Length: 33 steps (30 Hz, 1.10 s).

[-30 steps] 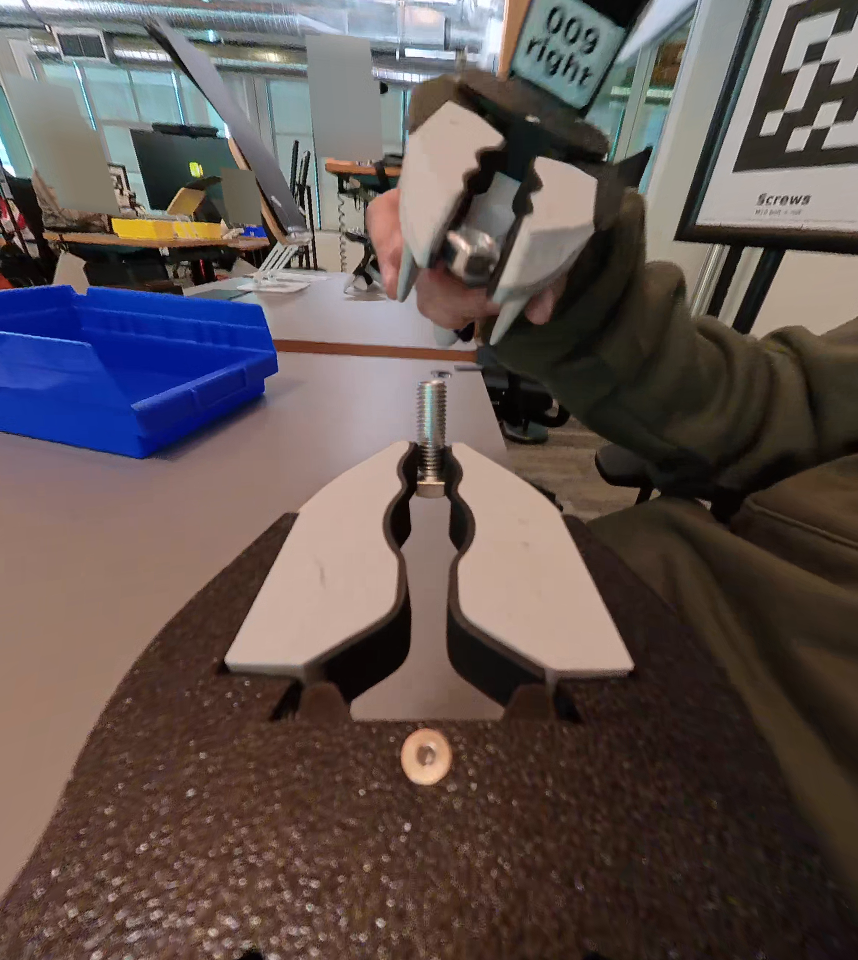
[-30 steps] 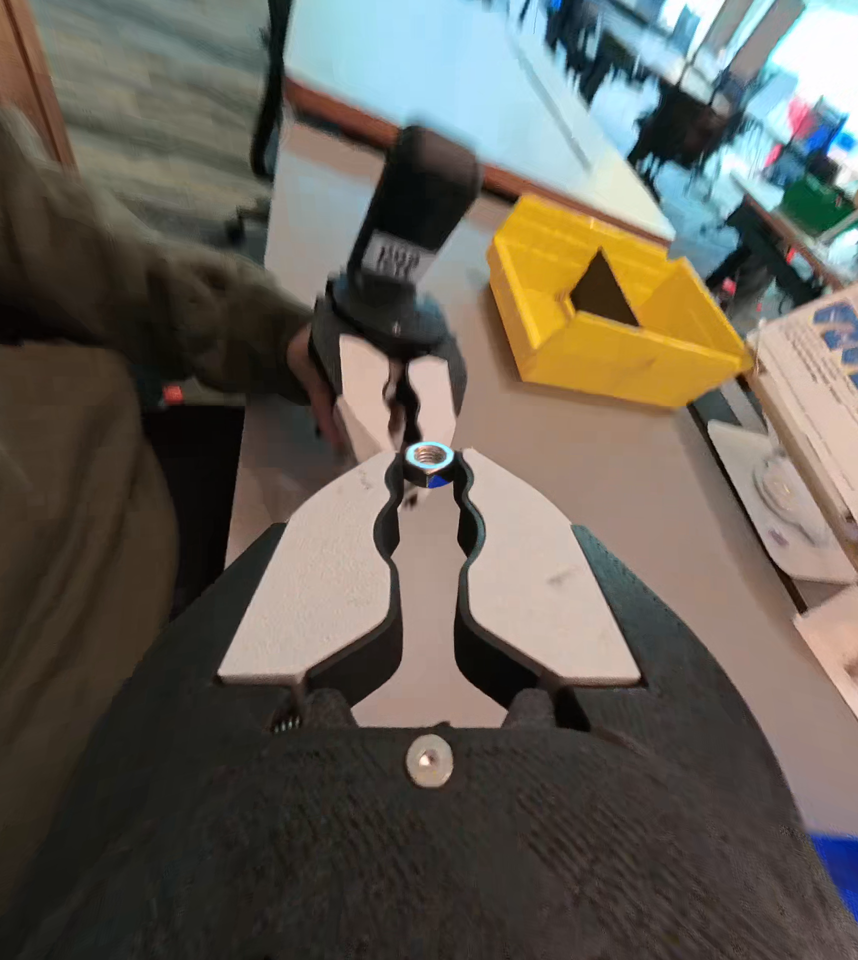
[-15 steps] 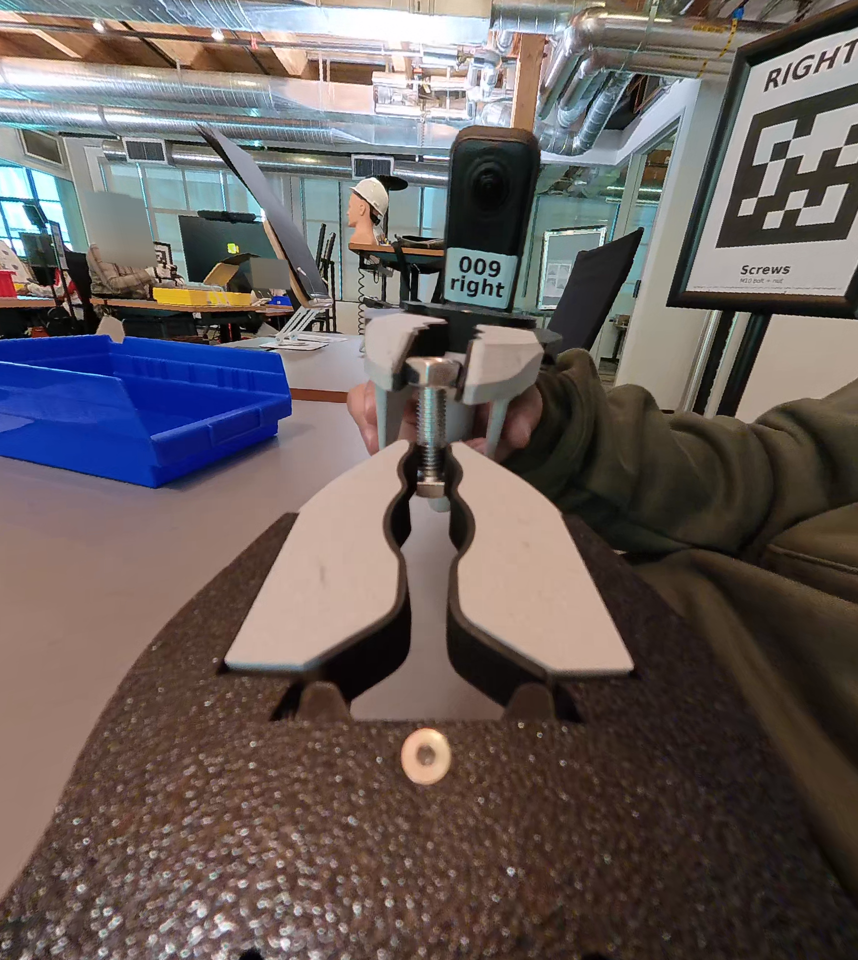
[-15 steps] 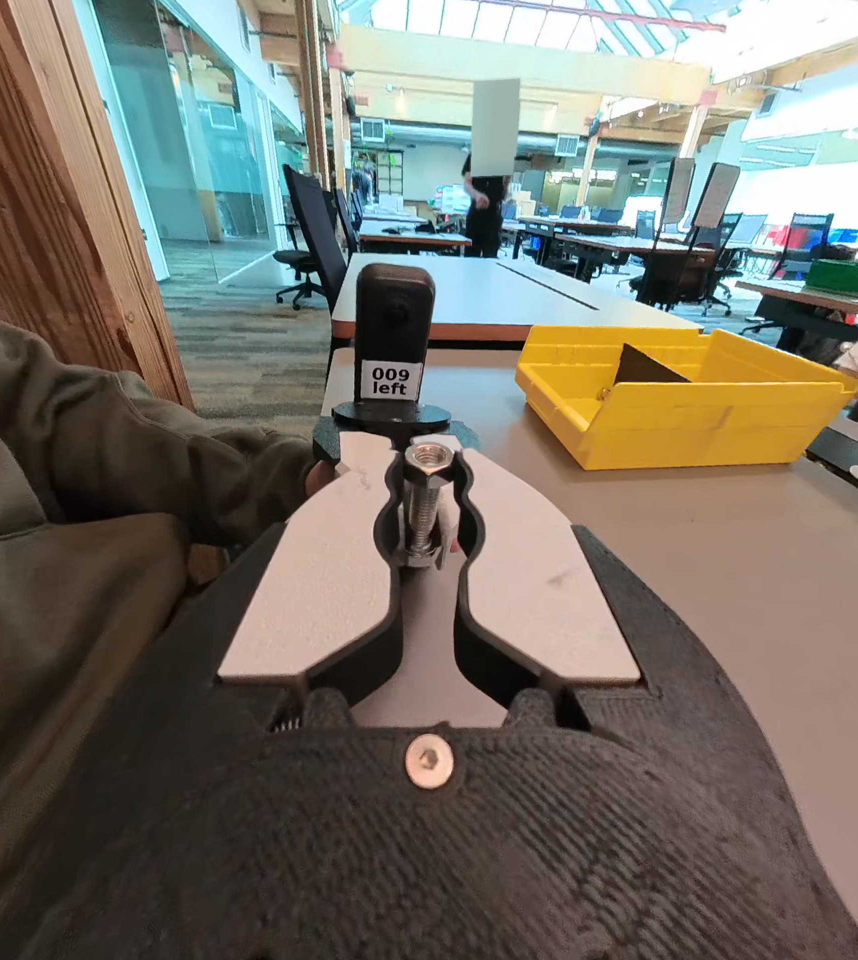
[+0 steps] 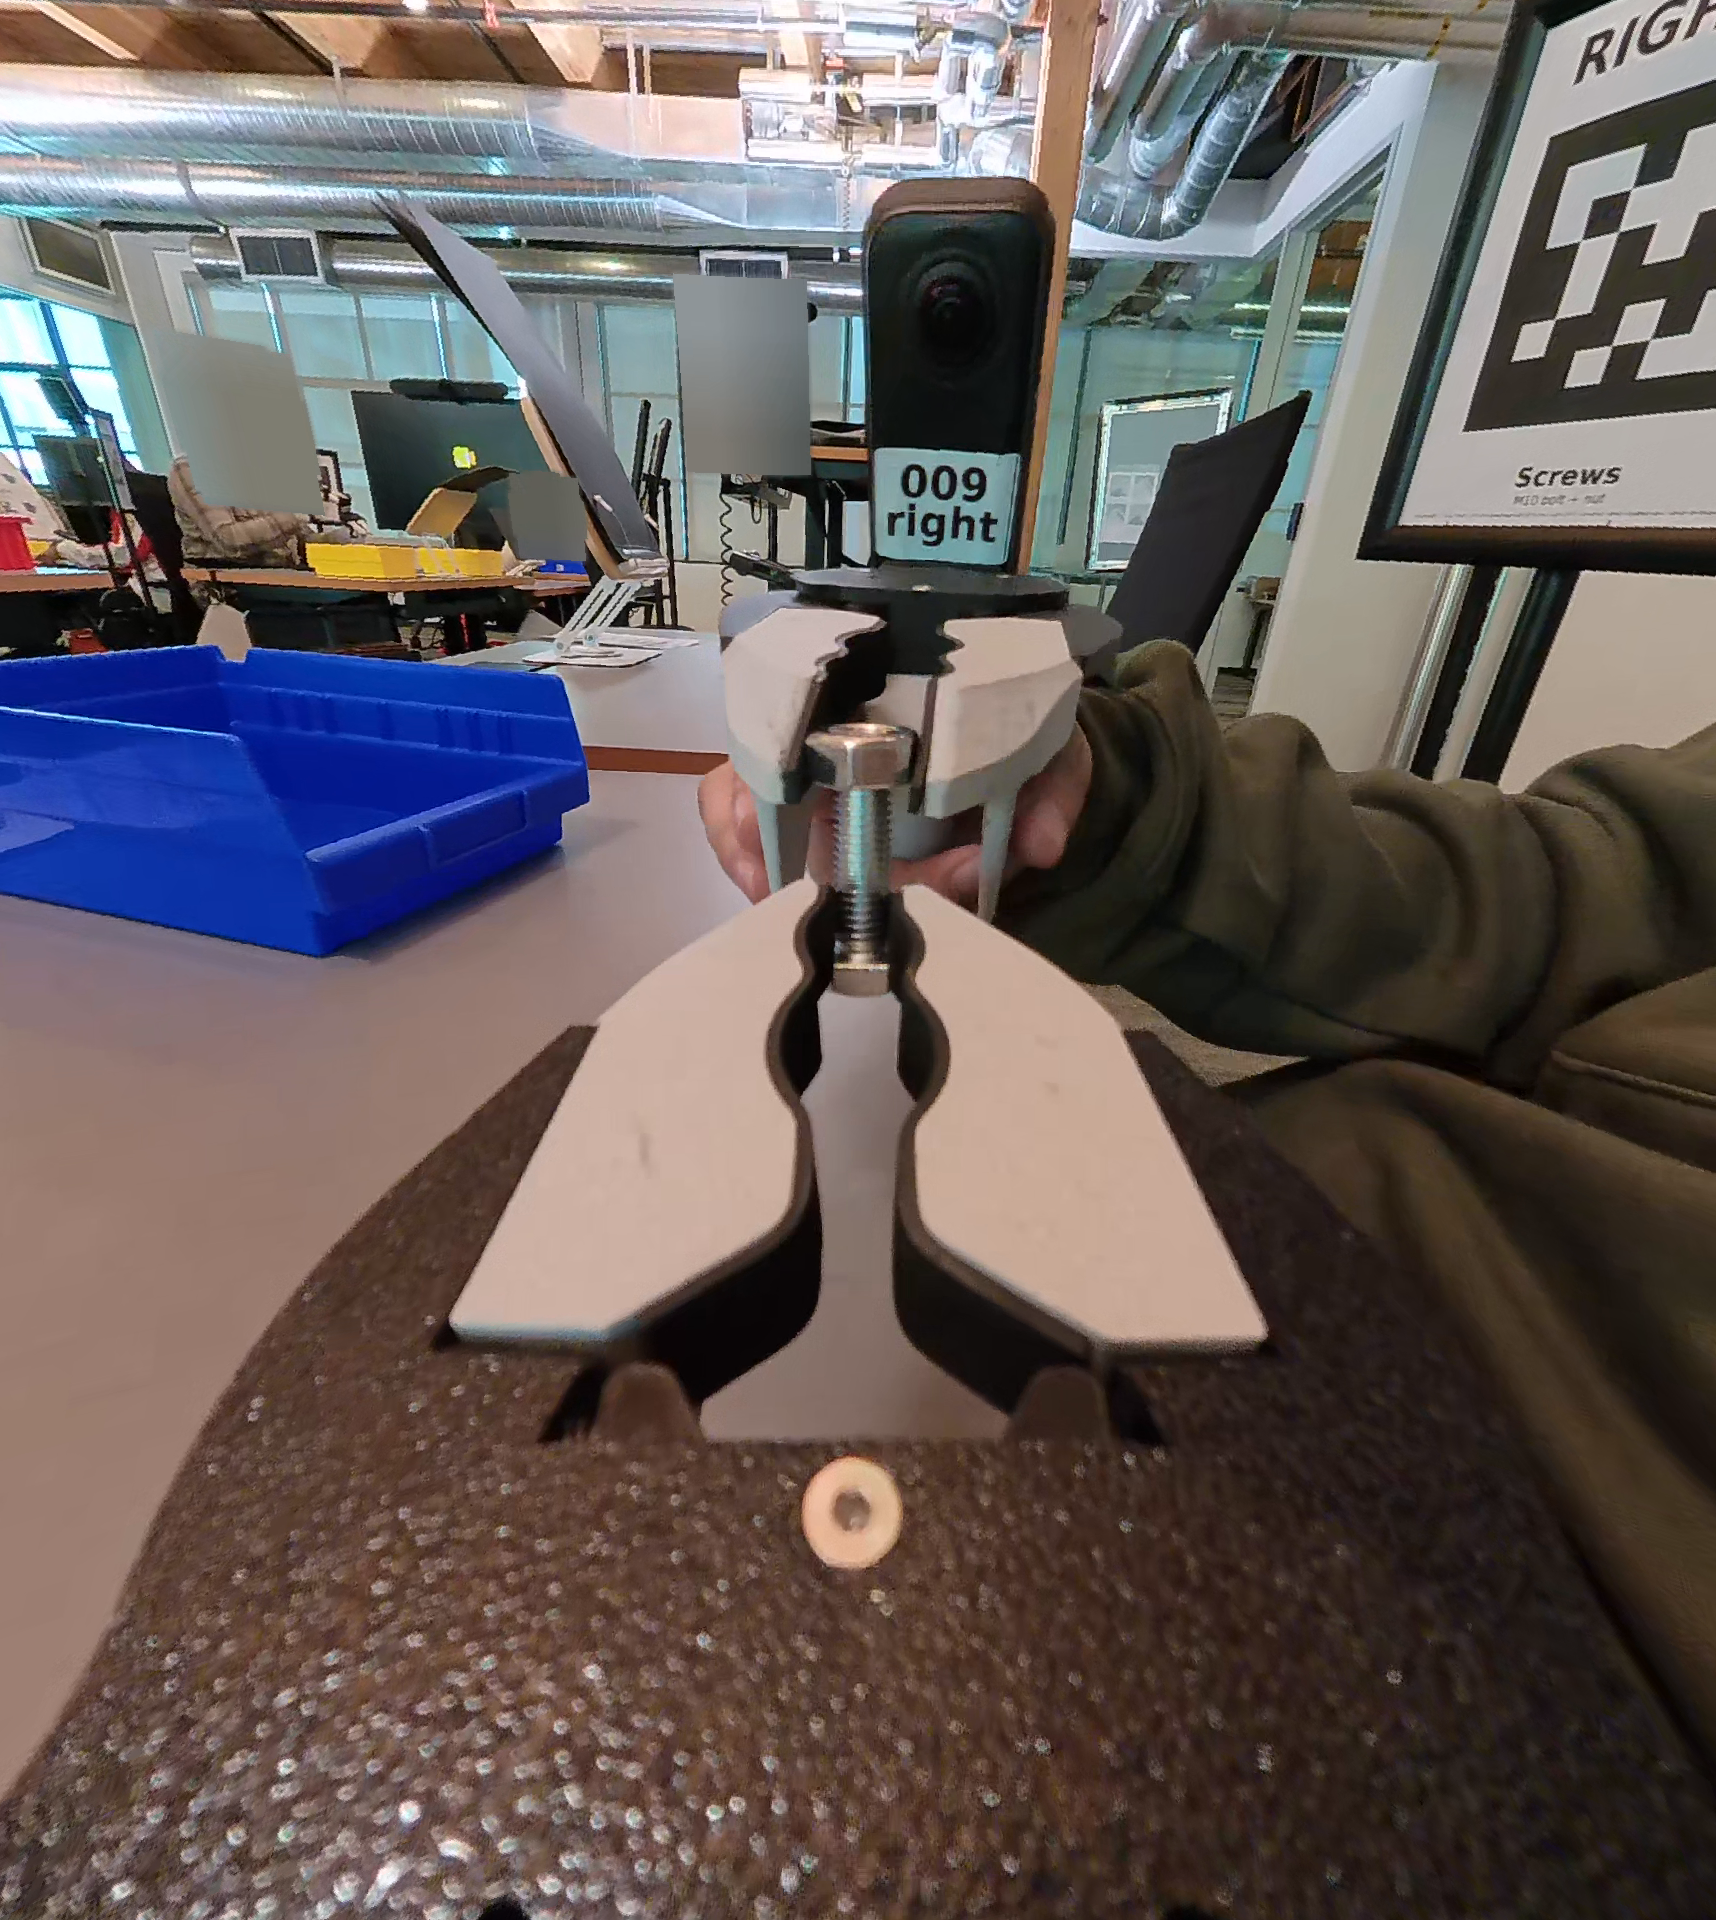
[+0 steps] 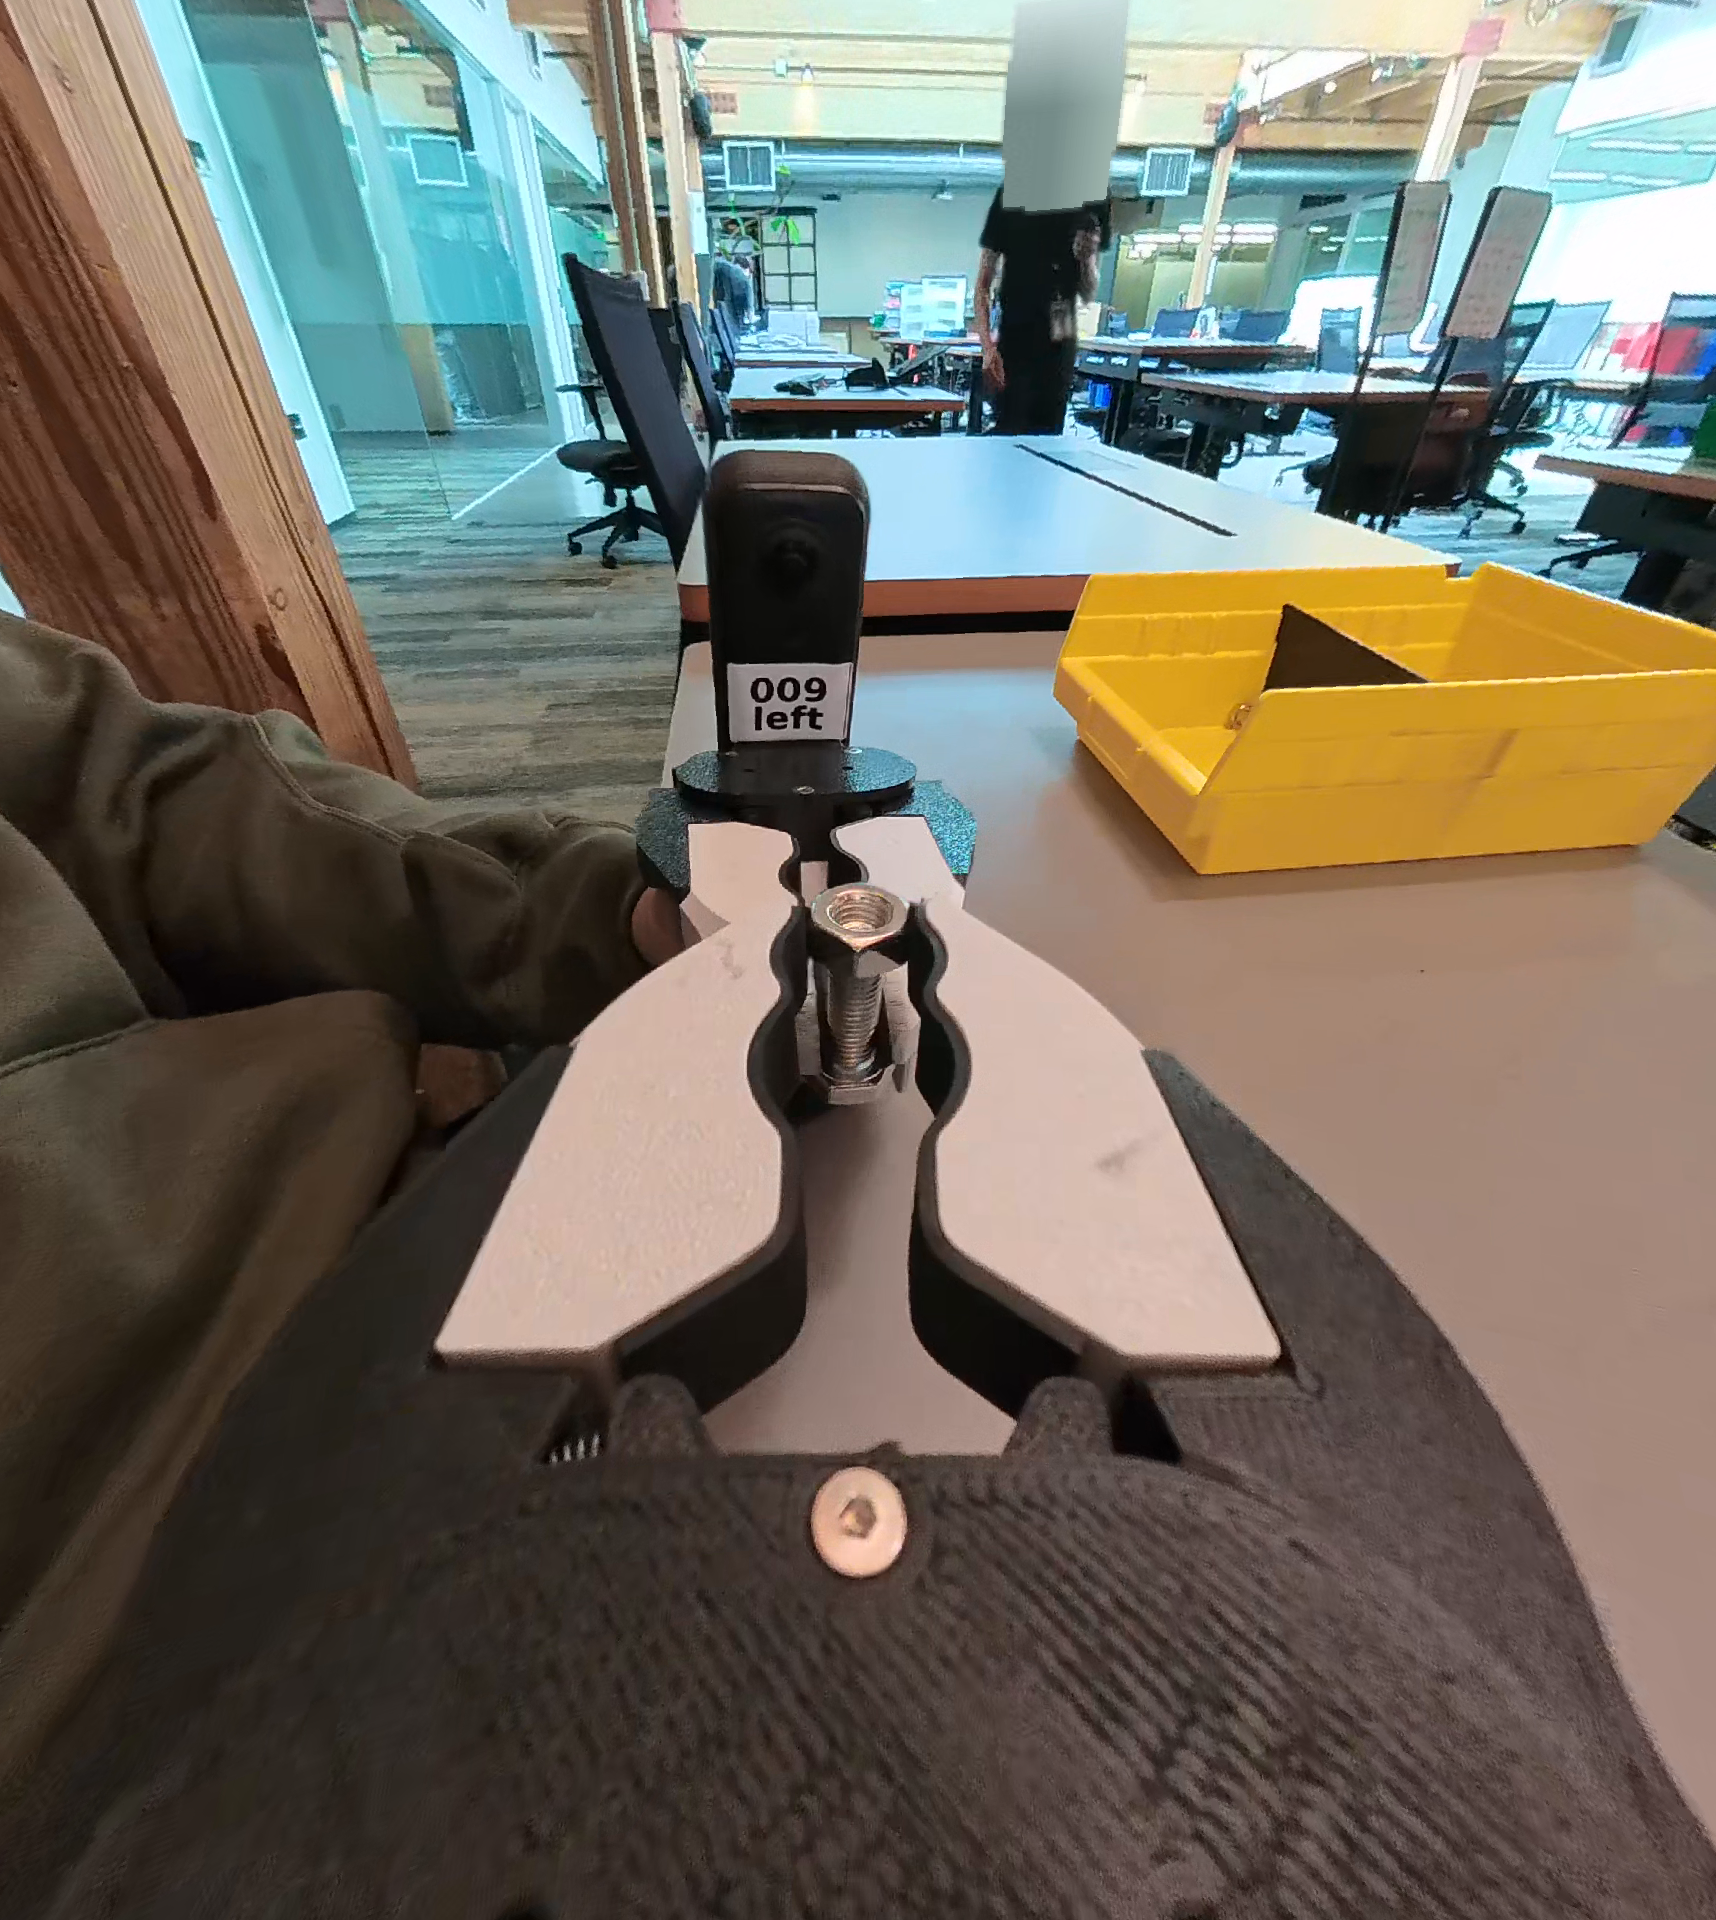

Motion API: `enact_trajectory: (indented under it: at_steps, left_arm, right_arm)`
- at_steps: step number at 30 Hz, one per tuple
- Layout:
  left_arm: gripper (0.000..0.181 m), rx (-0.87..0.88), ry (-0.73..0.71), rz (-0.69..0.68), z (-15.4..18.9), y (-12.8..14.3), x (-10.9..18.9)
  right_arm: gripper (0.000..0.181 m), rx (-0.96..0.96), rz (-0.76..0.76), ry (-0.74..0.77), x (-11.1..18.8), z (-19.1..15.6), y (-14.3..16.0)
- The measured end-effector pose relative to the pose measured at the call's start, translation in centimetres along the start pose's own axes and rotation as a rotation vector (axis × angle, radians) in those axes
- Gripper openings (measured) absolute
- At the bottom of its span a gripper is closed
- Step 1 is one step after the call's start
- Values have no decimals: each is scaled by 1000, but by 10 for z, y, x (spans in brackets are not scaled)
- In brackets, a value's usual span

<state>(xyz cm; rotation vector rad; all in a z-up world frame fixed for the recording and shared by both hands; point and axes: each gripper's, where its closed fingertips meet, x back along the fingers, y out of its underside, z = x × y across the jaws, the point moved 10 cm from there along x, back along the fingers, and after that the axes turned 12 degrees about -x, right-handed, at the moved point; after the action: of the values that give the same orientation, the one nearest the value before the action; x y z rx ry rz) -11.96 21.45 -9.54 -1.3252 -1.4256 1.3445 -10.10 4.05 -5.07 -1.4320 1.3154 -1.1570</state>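
My left gripper [image 5: 859,935] is shut on the head of a steel bolt [image 5: 861,862], which stands upright with its threaded shank pointing up. My right gripper [image 5: 859,769] faces it from the far side and is shut on a hex nut [image 5: 859,762] that sits on the top end of the bolt. In the right wrist view, my right gripper [image 6: 856,925] holds the nut [image 6: 856,920] with its hole facing up. The bolt's shank [image 6: 852,1023] runs down from the nut. Both grippers are held just above the grey table [image 5: 158,1143] at its near edge.
A blue bin [image 5: 241,790] stands on the table to the left in the left wrist view. A yellow bin [image 6: 1405,748] stands to the right in the right wrist view. A framed sign on a stand [image 5: 1612,281] and a wooden post [image 6: 106,364] flank the table. A person [image 6: 1041,312] stands far off. Only a small space, under 4 cm, lies between the two pairs of fingers.
My right gripper came down from above with the nut, levelled out, and set the nut on the bolt's top end. My left gripper kept its hold on the bolt.
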Motion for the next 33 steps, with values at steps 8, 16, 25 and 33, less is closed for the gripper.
enact_trajectory:
  at_steps: [8,16,25,33]
  left_arm:
    - [9,14,-7,19,-1,0,2]
    - [9,21,-23,38,-2,0,4]
    - [9,27,-48,42,-4,0,4]
    - [9,29,-53,27,-4,0,3]
  right_arm:
    - [26,11,4,16,-2,-1,-4]
    - [49,-20,74,93,7,-3,-6]
    - [55,-92,206,189,5,-7,10]
    - [58,-74,169,138,-13,-18,12]
